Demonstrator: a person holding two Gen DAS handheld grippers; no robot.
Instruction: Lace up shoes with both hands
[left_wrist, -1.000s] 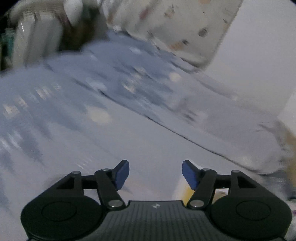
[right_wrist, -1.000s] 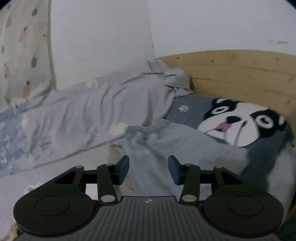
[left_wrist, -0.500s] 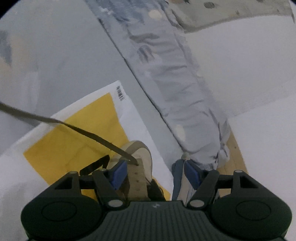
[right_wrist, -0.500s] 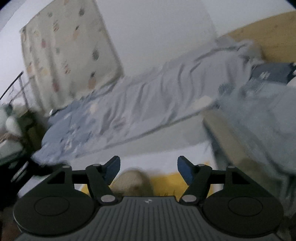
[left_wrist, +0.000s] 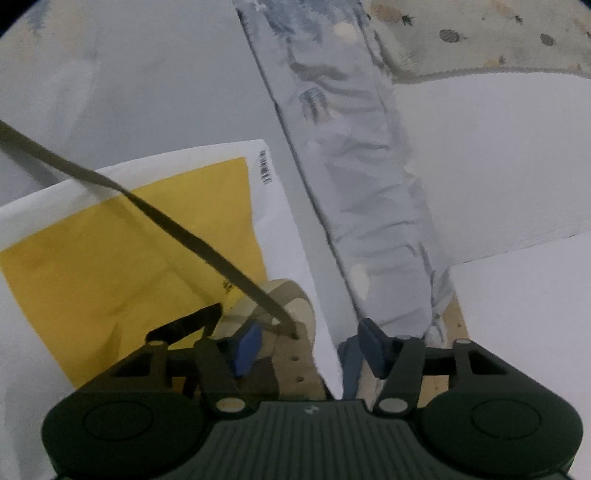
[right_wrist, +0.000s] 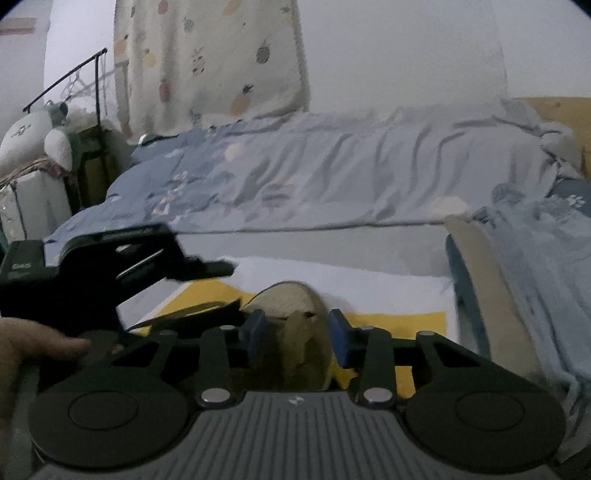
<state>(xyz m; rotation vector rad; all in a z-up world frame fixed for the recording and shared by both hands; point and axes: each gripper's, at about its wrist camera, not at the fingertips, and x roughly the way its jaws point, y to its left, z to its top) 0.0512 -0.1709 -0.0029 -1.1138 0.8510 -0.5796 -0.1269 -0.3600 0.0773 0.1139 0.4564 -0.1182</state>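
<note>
Tilting slightly downward, both hand-held grippers (jaws closing) flank the shoe (left_wrist: 284, 332).

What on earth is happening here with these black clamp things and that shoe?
A person is lacing a tan shoe with a handheld gripper in each hand. The shoe sits on a yellow and white sheet beside a bed. A flat brown lace runs up from an eyelet towards the upper left. The left gripper and the right gripper both straddle the shoe, jaws closing, not visibly pinching anything yet.
</note>
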